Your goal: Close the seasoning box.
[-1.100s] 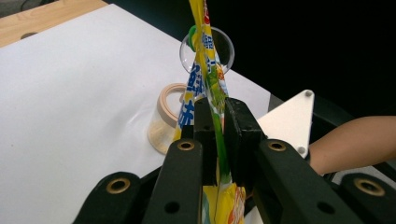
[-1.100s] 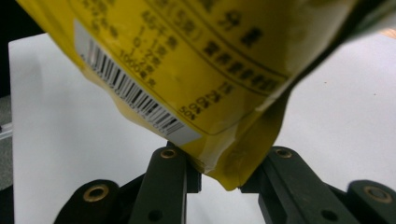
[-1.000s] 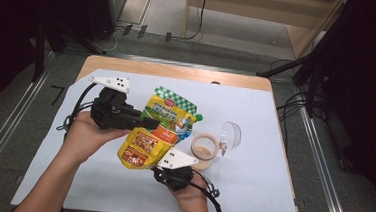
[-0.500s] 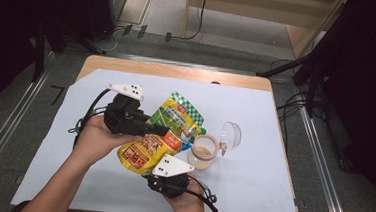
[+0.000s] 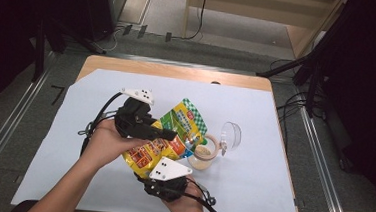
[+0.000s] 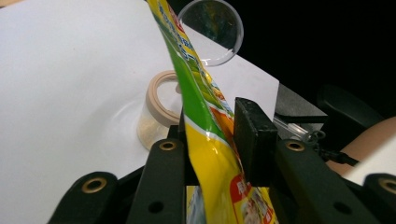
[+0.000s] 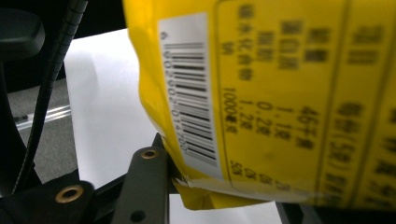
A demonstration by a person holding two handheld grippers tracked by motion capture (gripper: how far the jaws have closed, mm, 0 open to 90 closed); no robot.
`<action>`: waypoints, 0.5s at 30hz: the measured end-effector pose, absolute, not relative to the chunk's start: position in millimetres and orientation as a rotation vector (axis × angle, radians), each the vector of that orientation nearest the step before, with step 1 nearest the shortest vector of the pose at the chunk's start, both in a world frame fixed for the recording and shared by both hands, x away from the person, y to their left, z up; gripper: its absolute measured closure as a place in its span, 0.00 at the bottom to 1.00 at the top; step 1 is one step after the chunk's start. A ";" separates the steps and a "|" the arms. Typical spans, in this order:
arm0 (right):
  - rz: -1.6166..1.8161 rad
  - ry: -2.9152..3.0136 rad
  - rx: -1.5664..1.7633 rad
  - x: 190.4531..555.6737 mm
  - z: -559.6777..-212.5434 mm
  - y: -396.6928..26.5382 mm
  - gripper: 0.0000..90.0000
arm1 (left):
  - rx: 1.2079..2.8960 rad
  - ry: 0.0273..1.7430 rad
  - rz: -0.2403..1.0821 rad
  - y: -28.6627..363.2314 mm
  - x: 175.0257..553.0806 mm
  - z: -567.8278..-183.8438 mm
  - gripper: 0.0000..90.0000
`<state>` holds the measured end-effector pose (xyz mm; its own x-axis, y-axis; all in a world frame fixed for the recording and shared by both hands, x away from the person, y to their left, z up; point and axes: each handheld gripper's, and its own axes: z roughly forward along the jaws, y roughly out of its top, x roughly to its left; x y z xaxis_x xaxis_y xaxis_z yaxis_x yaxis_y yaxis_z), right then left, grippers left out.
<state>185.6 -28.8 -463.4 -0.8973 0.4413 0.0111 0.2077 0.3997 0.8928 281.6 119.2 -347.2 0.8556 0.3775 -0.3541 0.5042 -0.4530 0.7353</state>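
Note:
A yellow and green pouch (image 5: 177, 130) is held tilted above the white sheet, its green top leaning toward a small open jar (image 5: 202, 156) with pale powder in it. My left gripper (image 5: 166, 133) grips the pouch's middle from the left. In the left gripper view the pouch (image 6: 205, 140) fills the gap between the pads, with the jar (image 6: 161, 107) just behind. My right gripper (image 5: 147, 164) holds the pouch's bottom edge, and its barcode side (image 7: 280, 93) looms in the right gripper view. Both sets of jaws have just been opening, with the pouch still between them.
A clear domed lid (image 5: 230, 135) lies on the white sheet (image 5: 275, 117) right of the jar. Black cables trail from both grippers. The wooden table edge runs along the back, with dark stands and floor cables beyond.
My left gripper has moved right and down with the pouch. The pouch's top has swung toward the jar. The right gripper has stayed under the pouch's bottom.

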 end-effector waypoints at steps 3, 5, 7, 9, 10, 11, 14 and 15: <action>1.497 2.433 0.582 186.7 -462.0 -29.6 0.73 | 2.088 0.657 -0.166 118.5 282.5 -347.7 0.81; 1.501 2.435 0.588 188.4 -461.5 -30.4 0.73 | 2.088 0.662 -0.165 117.7 283.1 -348.0 0.81; 1.516 2.442 0.600 189.7 -461.2 -30.1 0.72 | 2.097 0.677 -0.160 116.7 283.2 -348.1 0.80; 1.528 2.449 0.611 189.9 -461.7 -30.1 0.72 | 2.101 0.679 -0.159 116.3 283.8 -348.9 0.80; 1.531 2.450 0.613 190.0 -461.9 -30.1 0.72 | 2.104 0.678 -0.158 116.3 284.3 -349.3 0.80; 1.534 2.453 0.616 190.1 -461.9 -30.0 0.72 | 2.108 0.678 -0.160 116.3 284.6 -349.4 0.80; 1.510 2.452 0.611 188.4 -461.0 -29.1 0.72 | 2.107 0.674 -0.175 114.7 284.6 -350.1 0.80; 1.509 2.453 0.614 188.4 -460.9 -29.2 0.72 | 2.110 0.676 -0.171 113.5 284.1 -350.3 0.80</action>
<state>188.4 -29.2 -460.9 -0.8947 0.4441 0.0485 0.2434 0.3936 0.8865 284.1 113.5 -350.3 0.8418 0.4029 -0.3593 0.5252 -0.4578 0.7173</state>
